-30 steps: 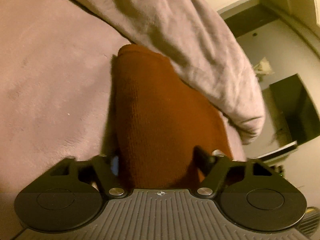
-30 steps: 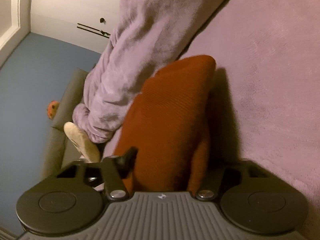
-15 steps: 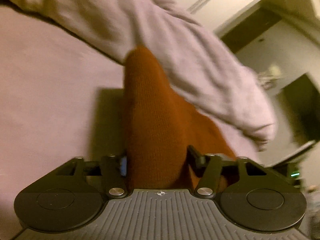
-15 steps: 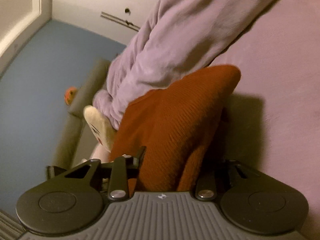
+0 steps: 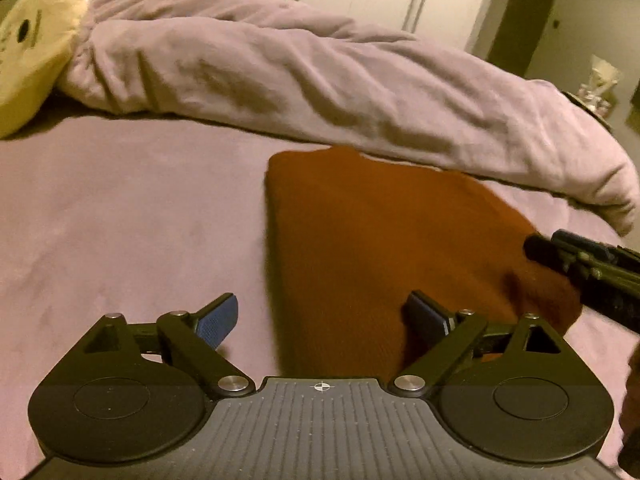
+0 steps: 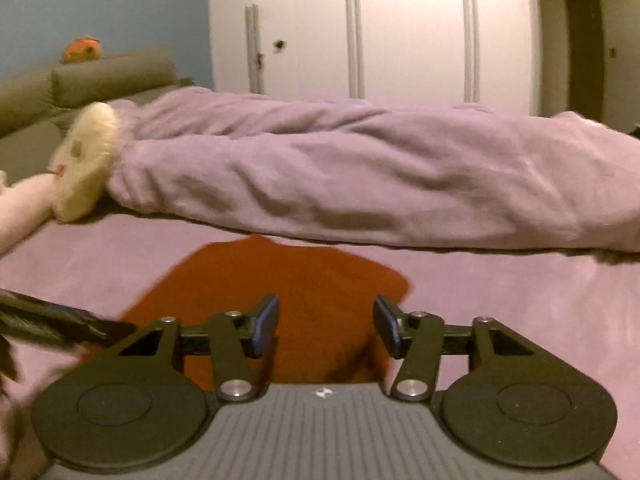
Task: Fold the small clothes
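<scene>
Light: I saw dim, warm yellow indoor light | Glare: wardrobe doors [image 6: 400, 32] at the far side blew out white | Shadows: soft, under the rolled blanket [image 6: 360, 184] | Blur: my left view smeared, especially its right edge | Distortion: fisheye bent both frames' edges, corners dark.

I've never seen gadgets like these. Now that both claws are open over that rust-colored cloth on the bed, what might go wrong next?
1. The rust-colored garment lies right against the rolled lilac blanket; a grab at its far edge might catch the blanket too.
2. The left gripper and right gripper are close together over the cloth, so they might bump.
3. The garment's near right corner looks bunched and uneven, so the next fold may come out crooked.
</scene>
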`<act>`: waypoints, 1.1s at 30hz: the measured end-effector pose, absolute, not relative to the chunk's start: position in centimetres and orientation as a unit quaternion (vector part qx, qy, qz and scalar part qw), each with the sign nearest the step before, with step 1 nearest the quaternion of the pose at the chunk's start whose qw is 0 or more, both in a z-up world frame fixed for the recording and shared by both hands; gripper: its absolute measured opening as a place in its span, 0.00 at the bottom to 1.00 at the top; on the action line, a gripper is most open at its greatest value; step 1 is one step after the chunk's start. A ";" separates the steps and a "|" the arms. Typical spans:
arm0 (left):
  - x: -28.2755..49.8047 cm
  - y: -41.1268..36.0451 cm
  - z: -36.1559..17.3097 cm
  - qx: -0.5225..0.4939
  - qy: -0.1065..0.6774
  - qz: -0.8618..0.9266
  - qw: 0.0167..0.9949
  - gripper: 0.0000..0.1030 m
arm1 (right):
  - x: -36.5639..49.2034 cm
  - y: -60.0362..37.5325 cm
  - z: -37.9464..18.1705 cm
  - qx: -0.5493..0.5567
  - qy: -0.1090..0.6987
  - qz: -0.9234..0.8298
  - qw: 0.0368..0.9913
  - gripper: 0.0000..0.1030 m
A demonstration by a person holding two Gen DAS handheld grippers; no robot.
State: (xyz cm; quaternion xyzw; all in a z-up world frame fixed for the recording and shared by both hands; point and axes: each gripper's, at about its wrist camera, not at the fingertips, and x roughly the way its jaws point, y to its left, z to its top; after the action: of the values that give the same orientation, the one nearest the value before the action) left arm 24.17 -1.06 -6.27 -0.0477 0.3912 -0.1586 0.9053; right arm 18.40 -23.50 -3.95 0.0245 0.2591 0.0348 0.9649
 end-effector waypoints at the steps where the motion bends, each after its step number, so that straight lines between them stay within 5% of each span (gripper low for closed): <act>1: 24.1 -0.9 -6.4 -0.059 0.399 -0.151 0.903 0.92 | 18.3 -23.1 -4.1 0.018 0.268 0.047 0.962 0.48; 4: 24.3 -0.4 -6.8 -0.095 0.434 -0.143 0.885 0.94 | 18.4 -22.1 -6.2 -0.059 0.309 0.034 0.949 0.47; 10: 24.2 -1.8 -8.4 -0.047 0.433 -0.140 0.889 0.99 | 18.8 -25.0 -8.7 0.004 0.335 0.033 0.942 0.52; 26: 22.9 -1.2 -6.3 -0.041 0.462 -0.121 0.878 0.98 | 17.1 -21.5 -6.8 -0.043 0.349 0.004 0.936 0.60; 33: 24.9 -1.2 -3.0 -0.034 0.413 -0.090 0.906 0.98 | 17.6 -21.7 -3.5 -0.044 0.307 -0.007 0.951 0.60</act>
State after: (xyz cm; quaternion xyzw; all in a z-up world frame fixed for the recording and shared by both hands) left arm 24.93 -1.23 -3.03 -0.0339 0.4127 -0.0896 0.9058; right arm 17.61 -21.74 -3.54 -0.0443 0.3072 -0.0073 0.9506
